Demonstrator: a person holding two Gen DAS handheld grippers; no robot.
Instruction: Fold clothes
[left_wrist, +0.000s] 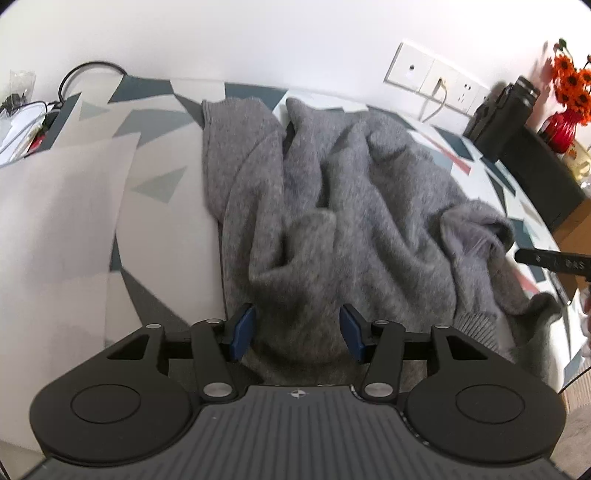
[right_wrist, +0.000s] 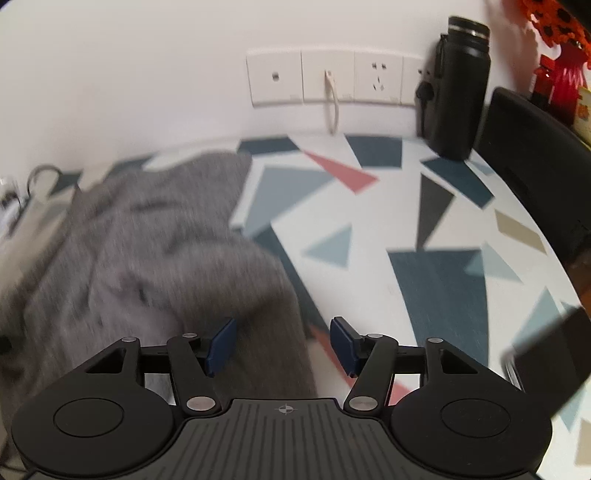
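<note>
We saw a grey sweater (left_wrist: 332, 206) lying rumpled on a table (right_wrist: 424, 229) covered in a cloth of blue, grey and pink triangles. It lay in loose ridges running away from the left wrist camera toward the wall, with a ribbed hem at its near right edge.

The left gripper (left_wrist: 297, 332) hung over the near part of the sweater with its jaws apart. The knit lay below and between the blue pads (left_wrist: 243, 328), but they did not press on it.

The right gripper (right_wrist: 282, 345) also had its jaws apart, with nothing clamped. In its blurred view the sweater's right edge ran under the left pad and the gap, while the right pad stood over the bare cloth.

A black bottle (right_wrist: 461, 85) stood at the back of the table against the wall, just right of a row of sockets (right_wrist: 332, 77). Orange flowers (left_wrist: 570, 79) in a red vase stood further right.
</note>
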